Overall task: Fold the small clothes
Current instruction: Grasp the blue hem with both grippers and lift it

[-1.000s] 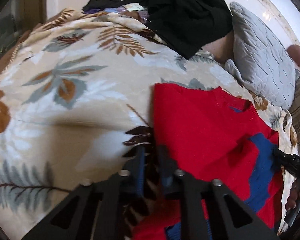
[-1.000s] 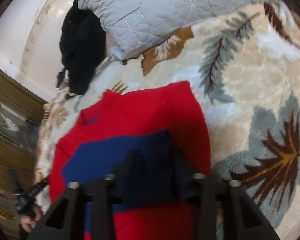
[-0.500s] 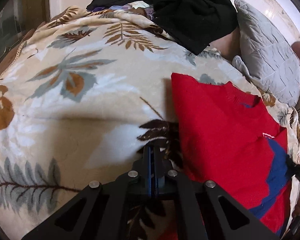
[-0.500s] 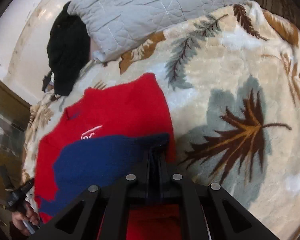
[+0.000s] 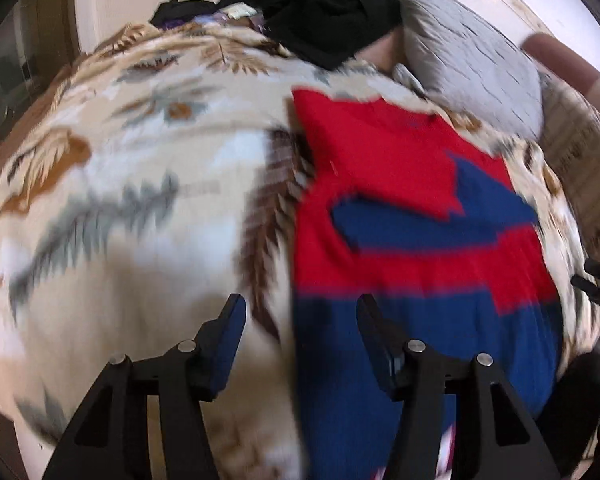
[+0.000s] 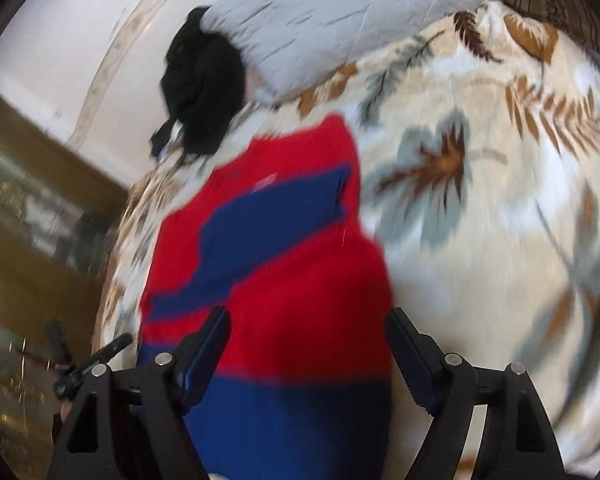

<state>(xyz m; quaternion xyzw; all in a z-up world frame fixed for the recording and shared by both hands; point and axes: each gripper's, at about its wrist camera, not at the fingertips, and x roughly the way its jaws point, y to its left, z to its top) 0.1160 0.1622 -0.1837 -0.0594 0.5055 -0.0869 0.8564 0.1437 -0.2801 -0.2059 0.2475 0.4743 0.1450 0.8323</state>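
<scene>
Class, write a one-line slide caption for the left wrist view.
Left gripper, jaws opening and empty, over a red and blue sweater on a leaf-print blanket.

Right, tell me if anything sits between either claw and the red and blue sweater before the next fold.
Nothing visible does. The red and blue knit sweater lies flat on the leaf-patterned blanket, bare on top. The left claw and right claw hang just above it, jaws opening with nothing between them. The black clothes pile stays well behind.
</scene>
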